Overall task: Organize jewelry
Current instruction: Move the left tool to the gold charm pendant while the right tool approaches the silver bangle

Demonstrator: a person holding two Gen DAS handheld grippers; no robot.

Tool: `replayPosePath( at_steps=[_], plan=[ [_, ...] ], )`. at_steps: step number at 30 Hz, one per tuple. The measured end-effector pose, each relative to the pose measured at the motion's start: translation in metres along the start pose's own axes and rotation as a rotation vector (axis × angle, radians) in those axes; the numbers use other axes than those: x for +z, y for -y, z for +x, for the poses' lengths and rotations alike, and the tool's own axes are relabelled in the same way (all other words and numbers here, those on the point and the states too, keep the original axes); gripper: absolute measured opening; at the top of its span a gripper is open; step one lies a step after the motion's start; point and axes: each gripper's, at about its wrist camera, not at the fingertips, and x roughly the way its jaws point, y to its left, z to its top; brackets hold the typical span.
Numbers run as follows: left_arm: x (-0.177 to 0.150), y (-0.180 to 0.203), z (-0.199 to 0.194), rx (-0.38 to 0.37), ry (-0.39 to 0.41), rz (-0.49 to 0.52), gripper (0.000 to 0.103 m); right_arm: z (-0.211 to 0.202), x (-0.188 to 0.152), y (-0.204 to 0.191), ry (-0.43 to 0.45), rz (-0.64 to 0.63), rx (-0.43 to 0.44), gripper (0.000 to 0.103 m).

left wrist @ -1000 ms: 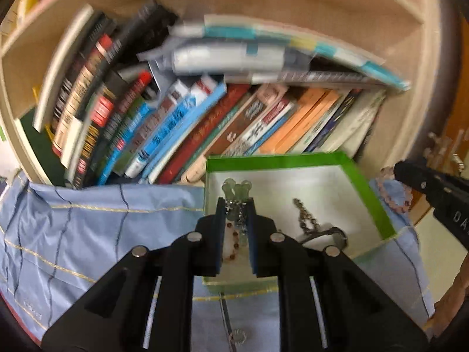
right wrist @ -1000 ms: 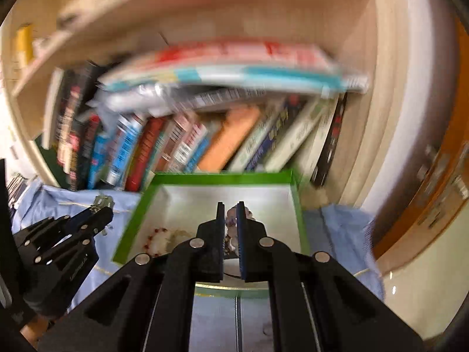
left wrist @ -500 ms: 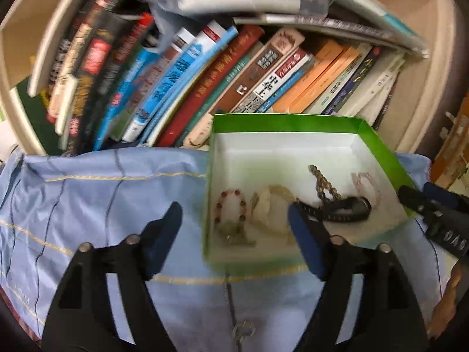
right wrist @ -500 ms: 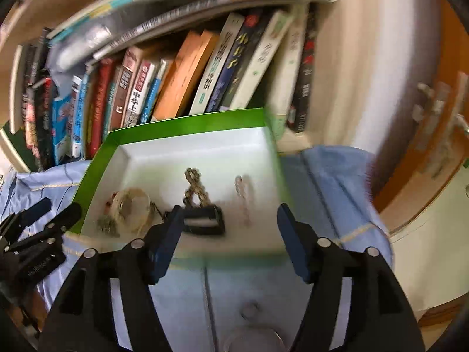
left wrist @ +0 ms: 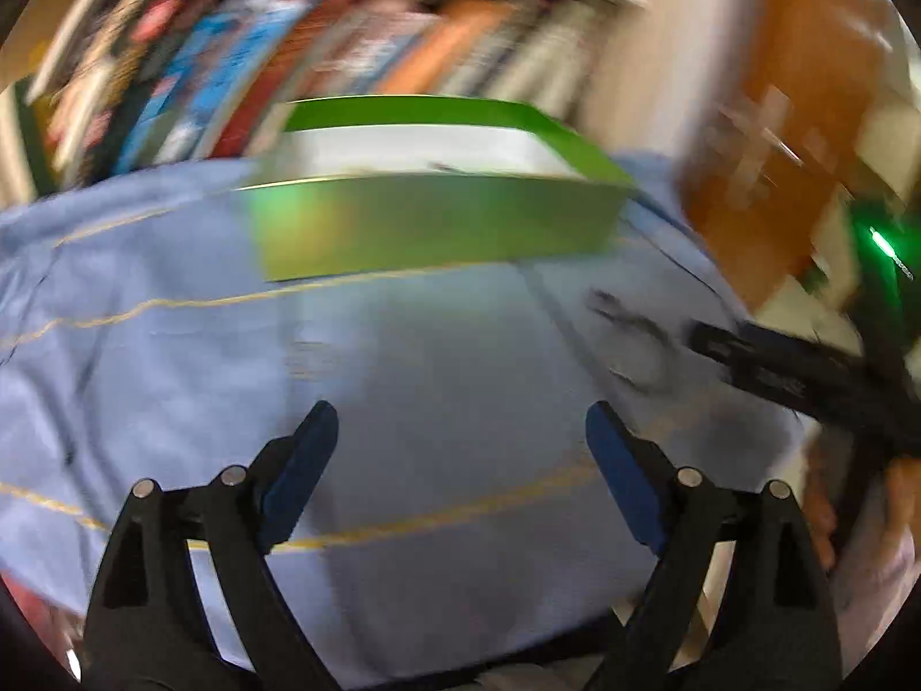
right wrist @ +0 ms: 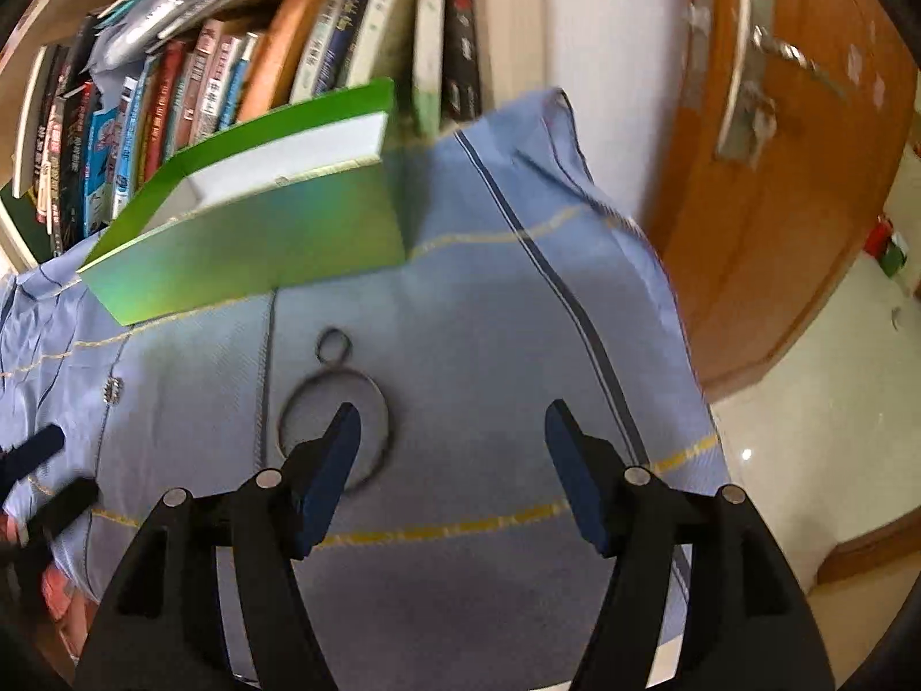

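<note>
The wire hoop (right wrist: 335, 410) lies flat on the blue cloth (right wrist: 489, 345), near the green box (right wrist: 259, 230) and touching your right claw's (right wrist: 452, 437) left pad. That claw stands wide, empty; centre it and pinch the rim. Left claw (left wrist: 460, 437) is opening, nothing between.

Left gripper (left wrist: 460, 432): matte black plastic, two angular arms with triangular cut-outs, a pair of round silver screw heads on each arm. The fingers (left wrist: 299, 466) wear flat dark-blue pads on their inner faces. Right gripper (right wrist: 452, 432): same build, black frame, silver screws behind the jaws, blue pads (right wrist: 334, 472) facing inward. From the left camera, the right gripper's black body carries small pale lettering, too blurred to read, and a green light glows behind it. A person's hand (left wrist: 898, 495) wraps its handle.
</note>
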Motion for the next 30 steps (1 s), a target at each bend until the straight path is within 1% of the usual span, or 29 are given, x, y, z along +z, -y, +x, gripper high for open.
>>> replayPosePath(
  at_steps=[1, 4, 5, 7, 8, 10, 11, 13, 14, 15, 16, 17, 18, 19, 21, 22, 24, 26, 28, 29, 30],
  plan=[
    [-0.002, 0.013, 0.003, -0.02, -0.011, 0.038, 0.087, 0.0, -0.002, 0.0, -0.003, 0.001, 0.002, 0.066],
    [-0.007, 0.037, 0.019, -0.07, -0.054, 0.102, 0.087, -0.004, -0.006, -0.004, 0.001, -0.014, 0.008, 0.066],
    [-0.01, 0.043, 0.025, -0.061, -0.065, 0.117, 0.087, -0.004, -0.007, -0.006, 0.001, -0.023, 0.009, 0.066],
    [-0.01, 0.044, 0.034, -0.026, -0.08, 0.124, 0.08, -0.006, -0.009, -0.012, 0.005, -0.053, 0.018, 0.066],
    [-0.01, 0.039, 0.04, -0.003, -0.095, 0.108, 0.075, -0.005, -0.011, -0.016, 0.004, -0.069, 0.025, 0.066],
    [-0.011, 0.029, 0.046, 0.005, -0.111, 0.073, 0.069, -0.002, -0.012, -0.022, -0.001, -0.087, 0.031, 0.066],
    [-0.009, 0.021, 0.046, 0.033, -0.095, 0.061, 0.069, 0.001, -0.011, -0.027, -0.003, -0.096, 0.036, 0.066],
    [-0.007, 0.008, 0.048, 0.084, -0.094, 0.033, 0.069, 0.006, -0.009, -0.033, -0.005, -0.111, 0.039, 0.066],
    [-0.007, -0.003, 0.047, 0.11, -0.092, 0.003, 0.069, 0.009, -0.008, -0.037, -0.003, -0.12, 0.042, 0.065],
    [-0.006, -0.01, 0.047, 0.124, -0.091, -0.015, 0.069, 0.012, -0.006, -0.041, 0.001, -0.131, 0.051, 0.065],
    [-0.006, -0.016, 0.045, 0.133, -0.088, -0.029, 0.069, 0.014, -0.005, -0.044, 0.003, -0.139, 0.058, 0.061],
    [-0.007, -0.026, 0.04, 0.146, -0.082, -0.048, 0.07, 0.018, -0.003, -0.047, -0.006, -0.147, 0.059, 0.053],
    [-0.007, -0.033, 0.038, 0.159, -0.078, -0.063, 0.07, 0.022, -0.002, -0.05, -0.015, -0.151, 0.051, 0.05],
    [-0.008, -0.04, 0.035, 0.169, -0.073, -0.076, 0.07, 0.024, -0.001, -0.053, -0.013, -0.158, 0.033, 0.048],
    [-0.008, -0.048, 0.03, 0.182, -0.066, -0.093, 0.074, 0.025, 0.0, -0.057, -0.02, -0.162, 0.034, 0.048],
    [-0.008, -0.051, 0.027, 0.189, -0.062, -0.099, 0.075, 0.024, -0.002, -0.059, -0.026, -0.158, 0.044, 0.048],
    [-0.007, -0.052, 0.027, 0.197, -0.059, -0.102, 0.076, 0.019, -0.005, -0.063, -0.05, -0.156, 0.094, 0.048],
    [-0.007, -0.055, 0.025, 0.202, -0.056, -0.104, 0.077, 0.011, -0.011, -0.071, -0.084, -0.164, 0.195, 0.048],
    [-0.007, -0.056, 0.025, 0.202, -0.056, -0.105, 0.077, 0.001, -0.015, -0.077, -0.083, -0.186, 0.267, 0.048],
    [-0.007, -0.056, 0.024, 0.202, -0.055, -0.106, 0.077, -0.004, -0.016, -0.079, -0.072, -0.194, 0.275, 0.048],
    [-0.008, -0.057, 0.024, 0.203, -0.055, -0.106, 0.077, -0.008, -0.014, -0.079, -0.05, -0.199, 0.249, 0.048]
  ],
)
